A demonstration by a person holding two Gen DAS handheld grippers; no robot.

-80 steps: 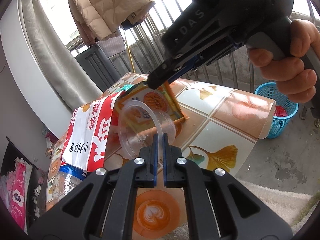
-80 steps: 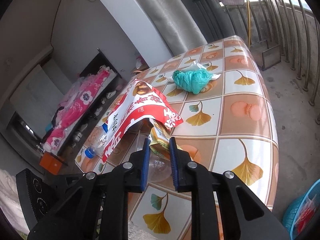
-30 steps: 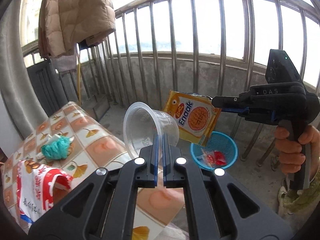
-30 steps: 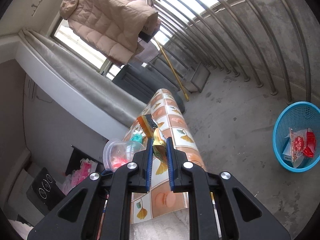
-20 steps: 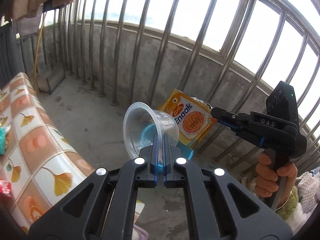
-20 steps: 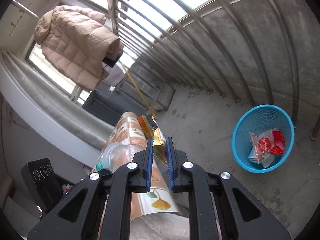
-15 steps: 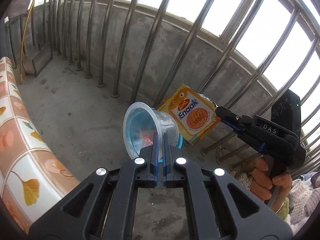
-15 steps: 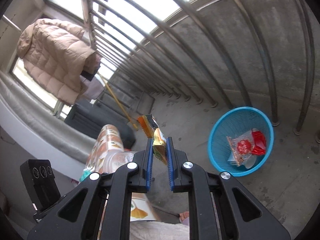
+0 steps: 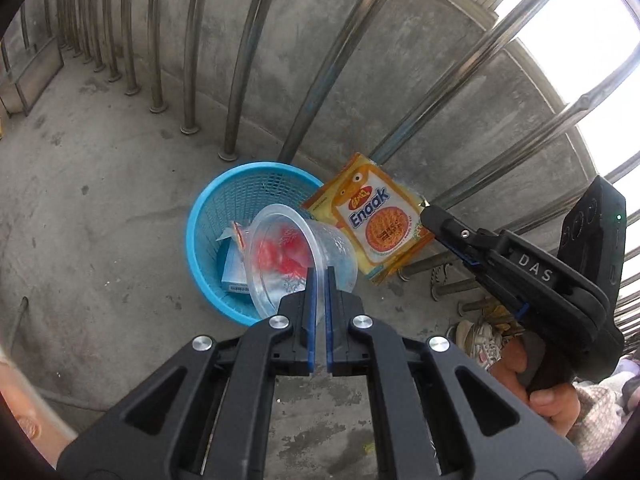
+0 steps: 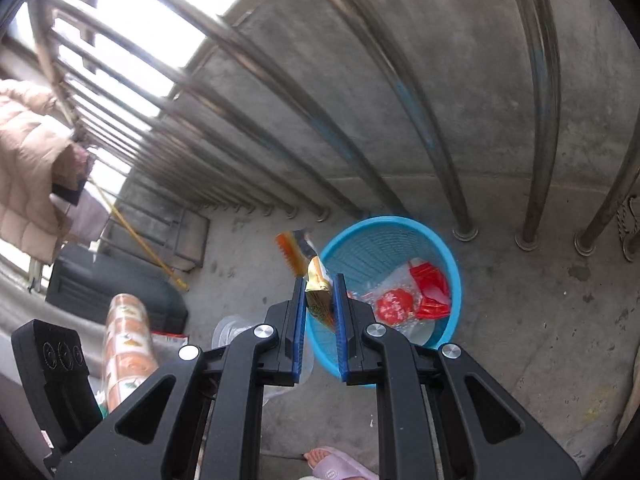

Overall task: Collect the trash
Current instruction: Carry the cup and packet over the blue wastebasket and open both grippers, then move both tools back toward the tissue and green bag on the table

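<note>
- As we looked down along both grippers, we saw bare concrete floor with a round blue basket (image 9: pixel 208 216) standing against a row of metal railing bars (image 9: pixel 244 64)
- Our left gripper (image 9: pixel 319 280) had its blue pads pinched together on the rim of a clear plastic cup (image 9: pixel 280 256), which hung tilted on its side above the basket, mouth turned away from the camera
- Our right gripper (image 10: pixel 320 292) was clamped on one edge of an orange snack packet (image 9: pixel 372 224); from the left wrist view the packet hung at the basket's far rim, not yet squarely over the opening
- From the right wrist view the packet (image 10: pixel 316 280) showed edge-on between the pads, which stood a little apart on its thickness
- Red wrappers (image 10: pixel 428 284) and a small pale box (image 9: pixel 234 268) already lay in the bottom of the basket
- To do this drop well, we judged that each piece should be brought over the middle of the basket before letting go, the packet most of all
- We judged the cup light and springy, likely to bounce off the rim, so a low release, mouth tipped downward, would suit it
- We judged the flat packet might flutter sideways, so it should be lowered near the opening first
</note>
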